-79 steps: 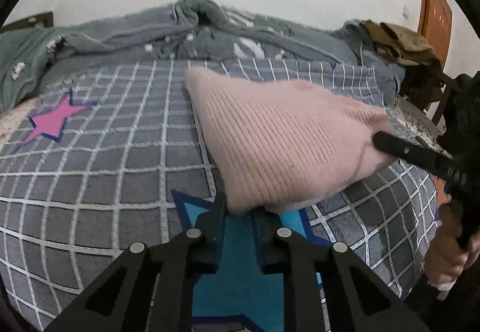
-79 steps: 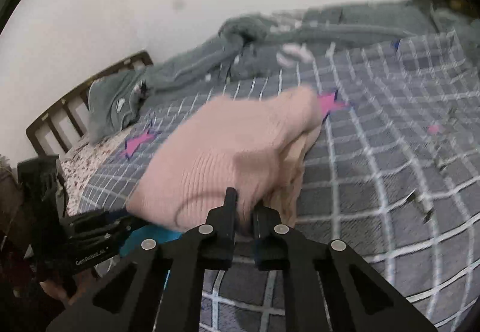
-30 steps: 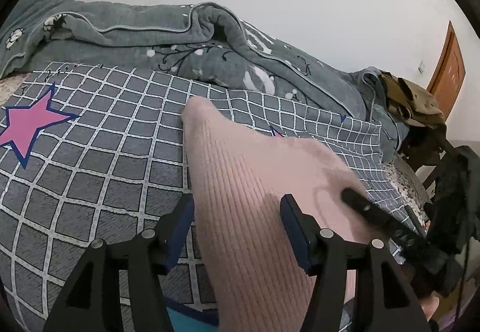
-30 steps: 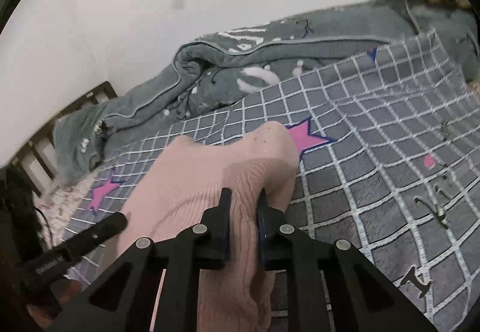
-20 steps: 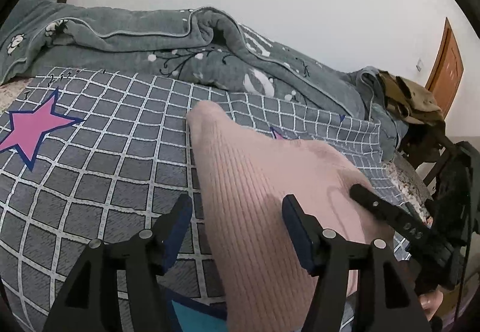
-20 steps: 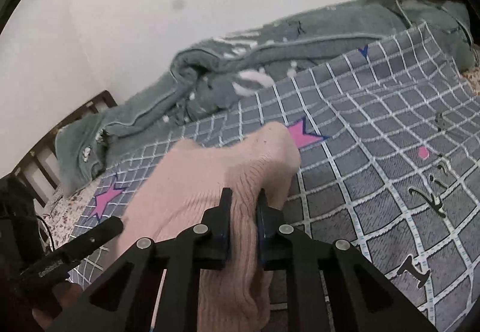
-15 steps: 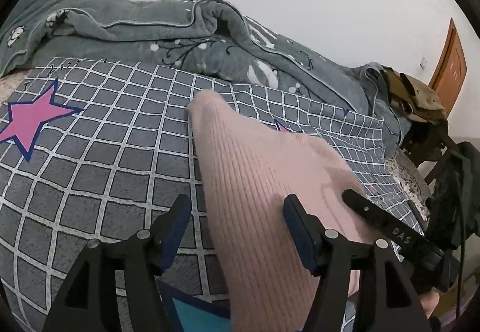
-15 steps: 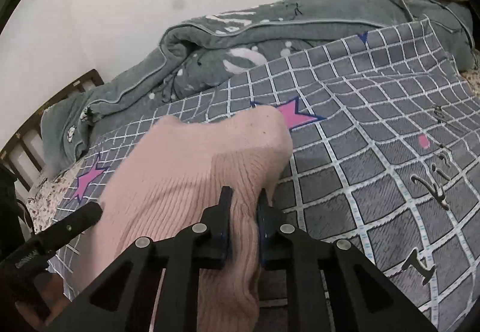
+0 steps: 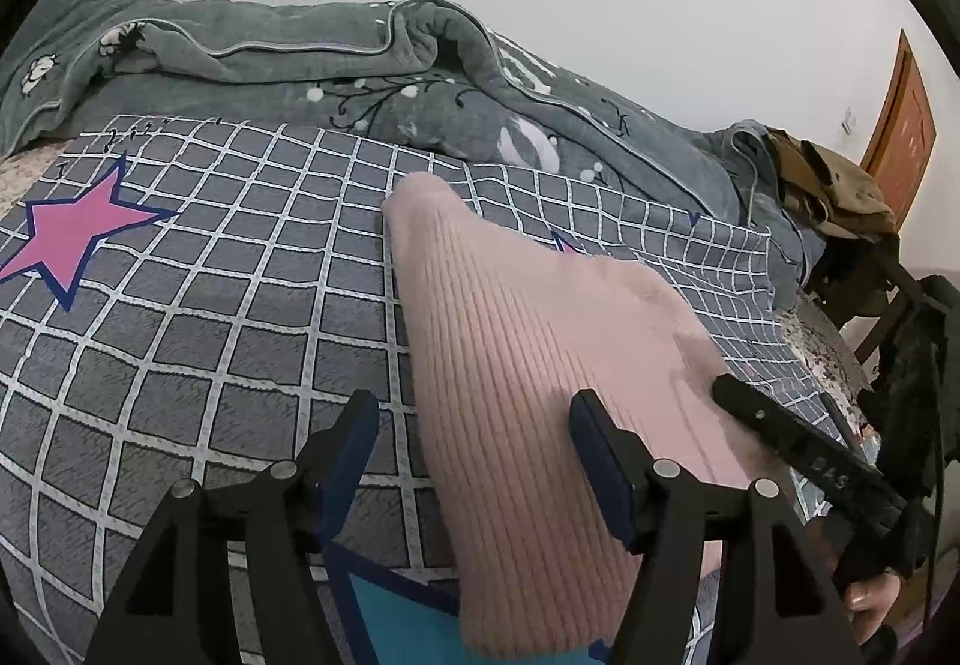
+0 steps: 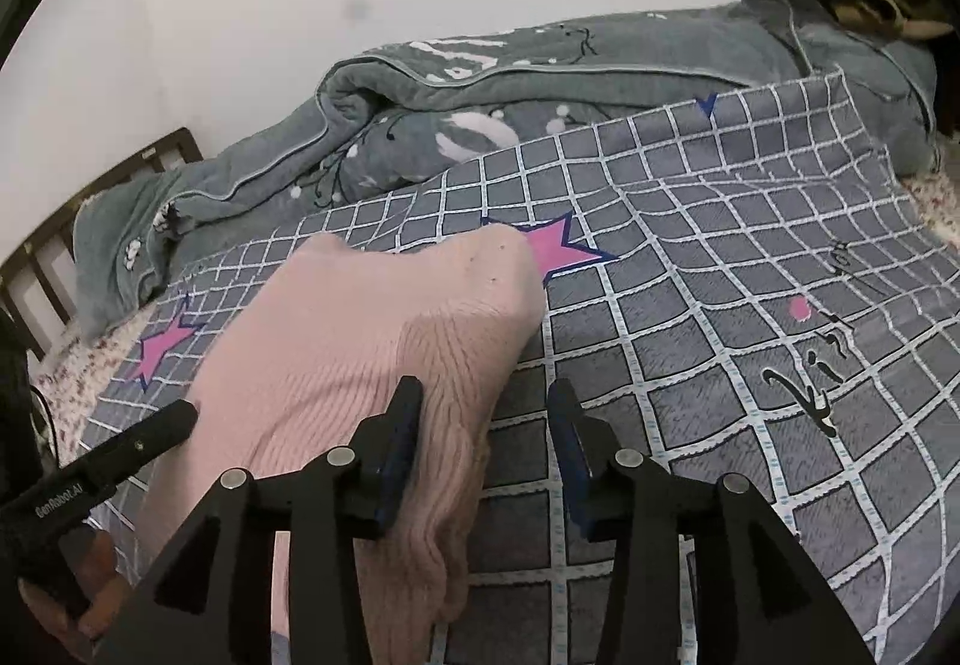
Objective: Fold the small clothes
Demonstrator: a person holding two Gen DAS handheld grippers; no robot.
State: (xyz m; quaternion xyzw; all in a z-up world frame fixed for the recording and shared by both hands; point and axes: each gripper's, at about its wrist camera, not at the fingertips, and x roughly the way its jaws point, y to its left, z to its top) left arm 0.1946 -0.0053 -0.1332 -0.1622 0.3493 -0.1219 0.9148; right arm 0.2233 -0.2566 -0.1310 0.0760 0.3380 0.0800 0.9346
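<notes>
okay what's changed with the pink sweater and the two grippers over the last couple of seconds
The pink sweater, earlier held up by both grippers, now lies folded on the checked bedspread. The left gripper let go first and stands open; the right gripper, pinched shut on the knit until now, is opening with the fabric loose between its jaws. The grey blanket is unchanged.
</notes>
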